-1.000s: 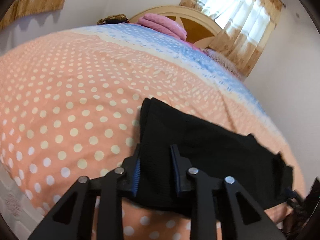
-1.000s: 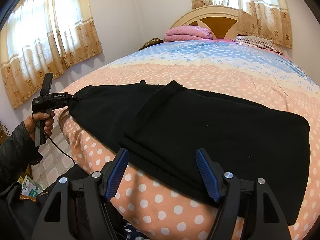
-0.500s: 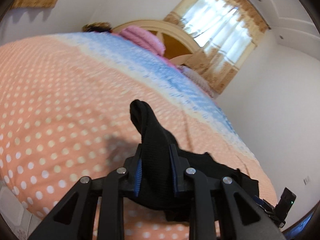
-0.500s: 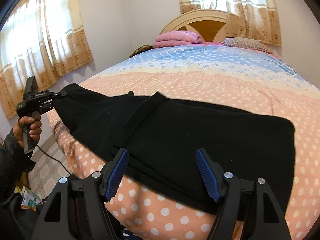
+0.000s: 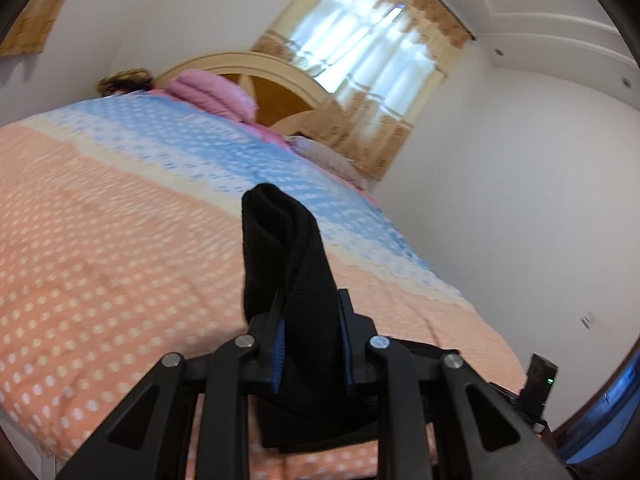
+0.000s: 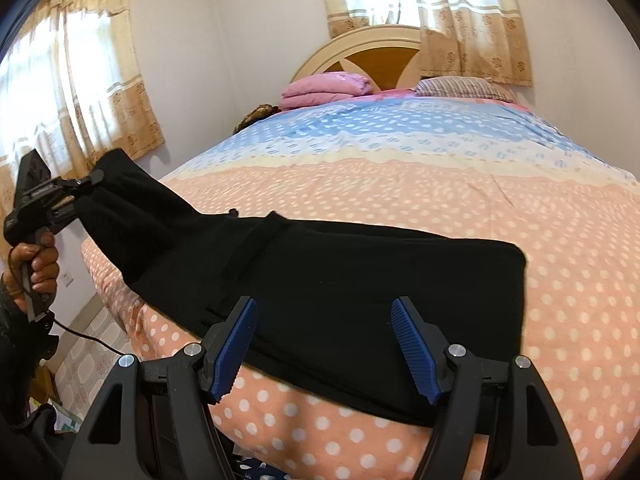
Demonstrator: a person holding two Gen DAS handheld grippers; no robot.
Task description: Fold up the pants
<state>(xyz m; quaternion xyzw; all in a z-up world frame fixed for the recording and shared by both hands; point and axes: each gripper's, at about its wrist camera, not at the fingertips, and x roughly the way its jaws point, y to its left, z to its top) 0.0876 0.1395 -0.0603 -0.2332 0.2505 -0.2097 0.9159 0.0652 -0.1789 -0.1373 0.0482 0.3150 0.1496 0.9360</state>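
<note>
Black pants [image 6: 360, 280] lie along the near edge of the bed, folded lengthwise. My left gripper [image 5: 310, 316] is shut on one end of the pants [image 5: 288, 264], which sticks up between the fingers. In the right wrist view the left gripper [image 6: 80, 186] holds that end lifted off the bed at the far left. My right gripper [image 6: 324, 344] is open and empty, just above the near edge of the pants' middle.
The bed [image 6: 440, 184] has a peach and blue polka-dot cover. Pink folded bedding [image 6: 324, 88] and a striped pillow [image 6: 460, 86] lie by the headboard [image 6: 380, 52]. Curtained windows are at left and behind. A tiled floor [image 6: 84, 356] is at lower left.
My left gripper has lifted its end of the pants up off the bed and tilted upward. The right gripper has stayed open, shifting slightly over the pants.
</note>
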